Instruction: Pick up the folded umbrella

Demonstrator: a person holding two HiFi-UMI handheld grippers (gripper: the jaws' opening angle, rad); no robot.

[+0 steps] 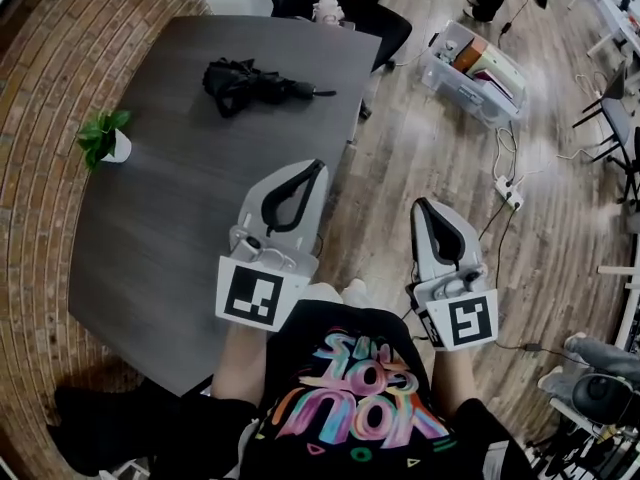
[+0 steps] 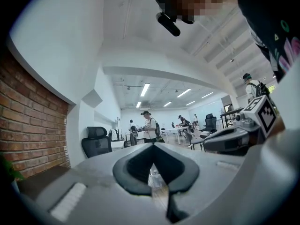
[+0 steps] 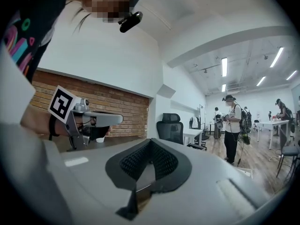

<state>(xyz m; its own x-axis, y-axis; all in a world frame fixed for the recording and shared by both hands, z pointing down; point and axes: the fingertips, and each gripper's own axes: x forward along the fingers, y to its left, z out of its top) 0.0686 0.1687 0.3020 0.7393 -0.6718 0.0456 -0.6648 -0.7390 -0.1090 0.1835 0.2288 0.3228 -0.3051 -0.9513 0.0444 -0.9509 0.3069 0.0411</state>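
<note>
The folded black umbrella [image 1: 255, 83] lies on the far part of the dark grey table [image 1: 170, 218], its handle end pointing right. My left gripper [image 1: 318, 166] hovers over the table's near right edge, well short of the umbrella, its jaws shut with nothing between them. My right gripper [image 1: 421, 206] is over the wooden floor to the right of the table, also shut and holding nothing. In the left gripper view the left gripper [image 2: 153, 146] has its tips together. The right gripper view shows the right gripper [image 3: 150, 140] likewise shut. Neither gripper view shows the umbrella.
A small potted plant [image 1: 105, 140] stands at the table's left edge. A black office chair [image 1: 375, 13] is behind the table. On the floor to the right are a clear plastic bin [image 1: 475, 68] and a power strip [image 1: 510, 193] with cables. A brick wall runs along the left.
</note>
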